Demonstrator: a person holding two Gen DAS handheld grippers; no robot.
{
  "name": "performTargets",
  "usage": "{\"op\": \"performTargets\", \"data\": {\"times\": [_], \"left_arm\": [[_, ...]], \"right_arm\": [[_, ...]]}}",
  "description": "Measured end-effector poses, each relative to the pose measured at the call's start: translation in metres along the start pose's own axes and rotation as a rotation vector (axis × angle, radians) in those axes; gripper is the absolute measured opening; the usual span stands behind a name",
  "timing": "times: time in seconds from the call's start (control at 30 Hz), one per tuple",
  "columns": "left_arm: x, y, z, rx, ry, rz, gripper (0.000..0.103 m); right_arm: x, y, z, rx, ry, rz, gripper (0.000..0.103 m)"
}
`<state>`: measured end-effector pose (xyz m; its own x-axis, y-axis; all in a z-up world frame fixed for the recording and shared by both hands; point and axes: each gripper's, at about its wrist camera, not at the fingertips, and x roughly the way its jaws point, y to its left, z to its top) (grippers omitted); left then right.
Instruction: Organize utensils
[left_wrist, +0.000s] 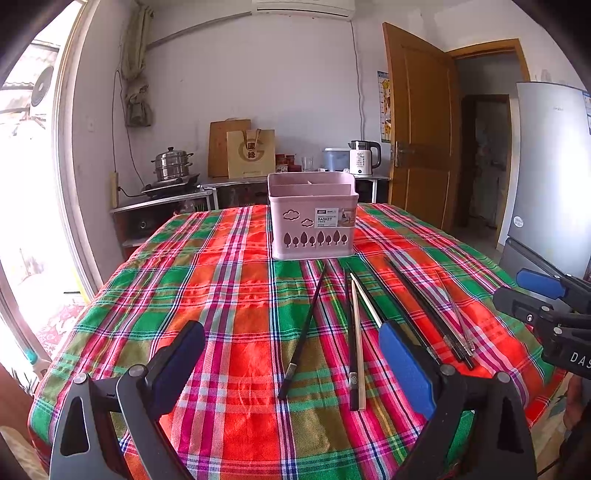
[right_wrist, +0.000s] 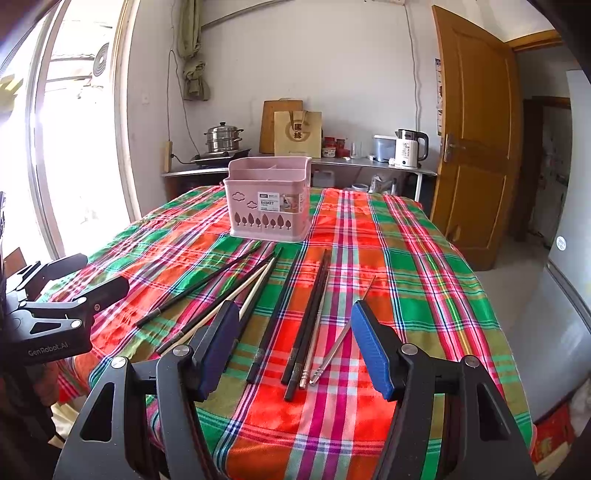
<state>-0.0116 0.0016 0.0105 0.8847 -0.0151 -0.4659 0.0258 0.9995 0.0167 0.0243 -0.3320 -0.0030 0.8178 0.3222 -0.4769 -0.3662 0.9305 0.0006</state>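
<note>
Plaid table (left_wrist: 221, 280) in a kitchen, pink basket (left_wrist: 313, 221) at far centre, empty as far as visible; chopsticks (right_wrist: 306, 321) lie scattered near, none picked yet. Left gripper (left_wrist: 291, 354) and right gripper (right_wrist: 291, 343) both spread wide, holding nothing. Next, probably: lower one over a stick, pinch, drop in basket

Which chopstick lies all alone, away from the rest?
The black chopstick farthest left lies apart on the tablecloth; the others crowd together to its right.
</note>
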Motion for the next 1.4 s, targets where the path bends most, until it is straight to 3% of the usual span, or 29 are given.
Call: {"op": "performTargets", "data": {"times": [1.4], "left_arm": [[-0.0015, 0.0007, -0.0014, -0.006, 0.004, -0.012, 0.096]], "right_arm": [[-0.0009, 0.0018, 0.0009, -0.002, 0.001, -0.002, 0.063]]}}
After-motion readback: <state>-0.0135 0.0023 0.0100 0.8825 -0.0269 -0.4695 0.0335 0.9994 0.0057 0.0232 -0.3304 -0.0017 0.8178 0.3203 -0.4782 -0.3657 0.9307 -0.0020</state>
